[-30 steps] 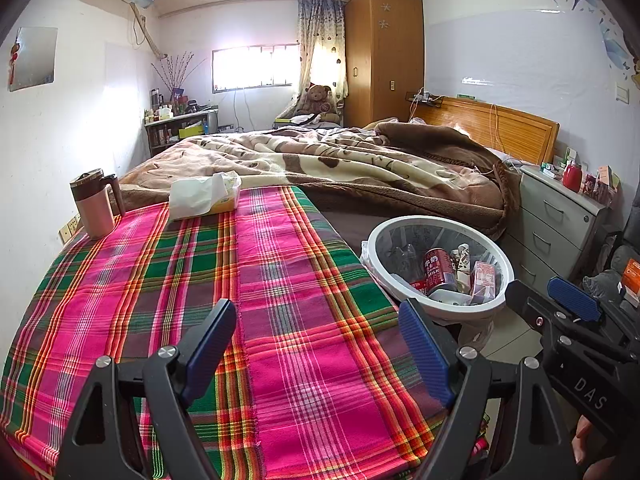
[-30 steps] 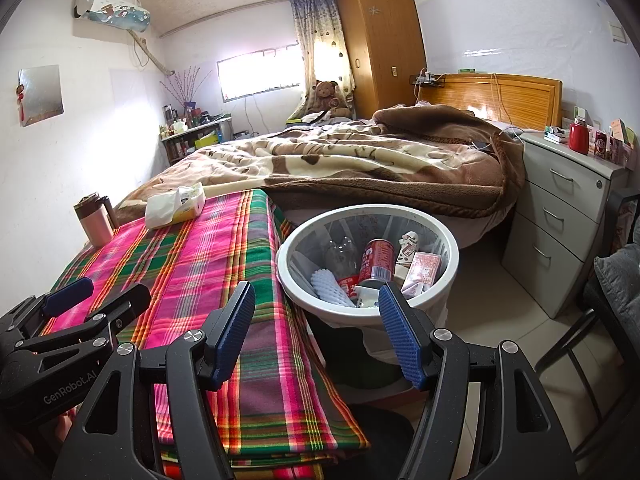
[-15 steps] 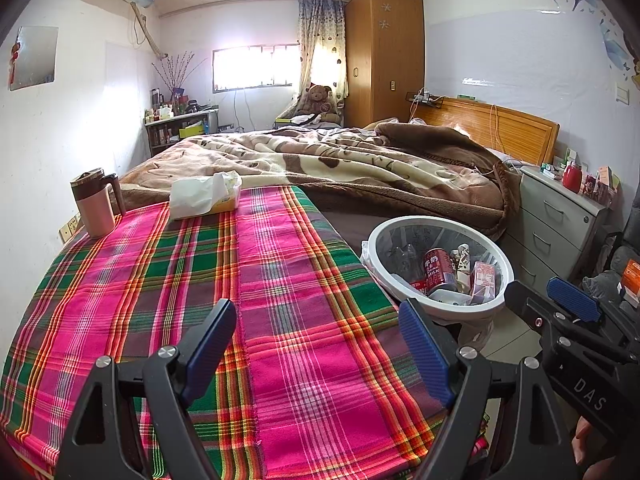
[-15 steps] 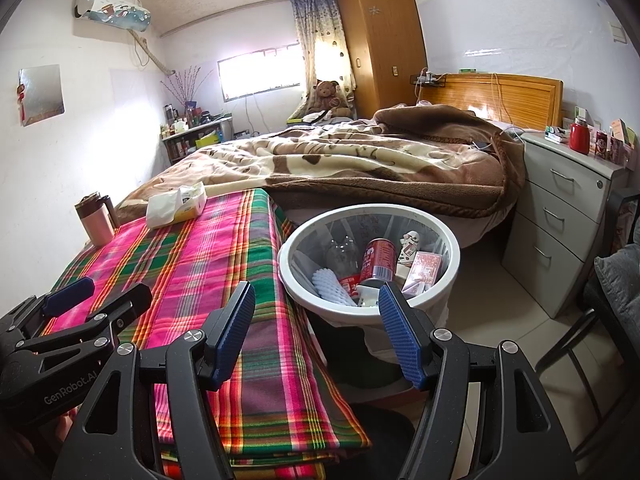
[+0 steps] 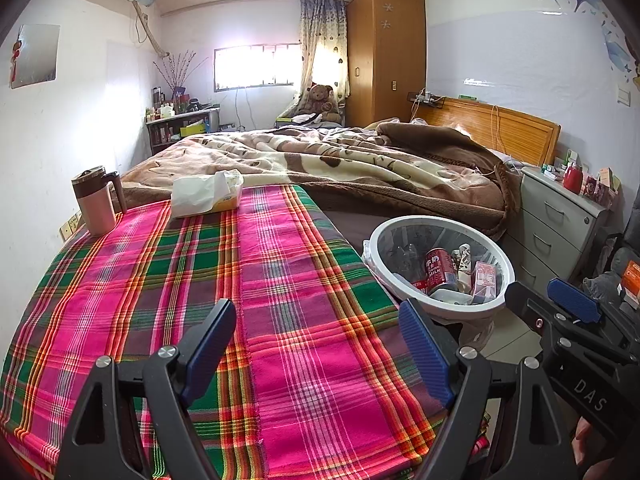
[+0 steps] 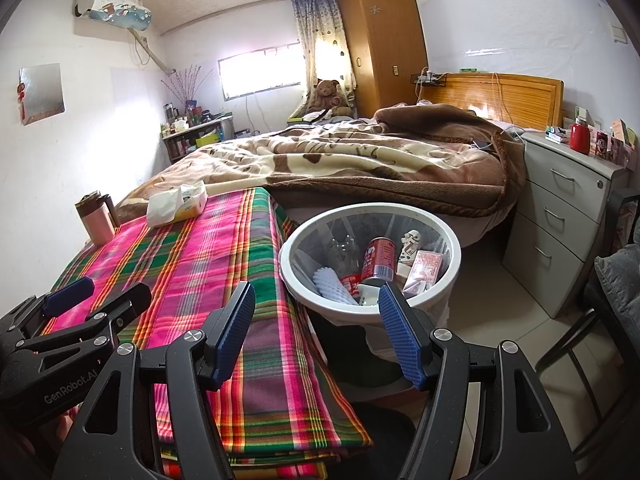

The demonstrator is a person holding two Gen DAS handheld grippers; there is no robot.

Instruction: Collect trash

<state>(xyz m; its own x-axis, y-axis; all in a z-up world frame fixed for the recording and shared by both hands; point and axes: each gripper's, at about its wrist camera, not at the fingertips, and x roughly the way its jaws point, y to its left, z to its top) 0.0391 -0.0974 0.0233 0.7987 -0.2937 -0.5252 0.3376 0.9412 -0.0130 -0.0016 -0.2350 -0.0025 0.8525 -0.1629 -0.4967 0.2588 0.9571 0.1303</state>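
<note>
A white-rimmed trash bin (image 5: 404,226) (image 6: 344,310) stands right of the table. It holds a red milk can (image 5: 438,270) (image 6: 378,260), a pink carton (image 6: 426,268), a clear bottle (image 6: 340,250) and other scraps. My left gripper (image 5: 320,344) is open and empty above the plaid tablecloth (image 5: 200,272). It also shows in the right wrist view (image 6: 96,292). My right gripper (image 6: 318,332) is open and empty, just before the bin's near rim. It also shows in the left wrist view (image 5: 552,304).
A pink mug with a brown lid (image 5: 96,200) and a tissue pack (image 5: 206,194) sit at the table's far end. A bed with a brown blanket (image 5: 340,164) lies behind. A grey drawer unit (image 6: 568,208) and a chair (image 6: 600,320) stand at the right.
</note>
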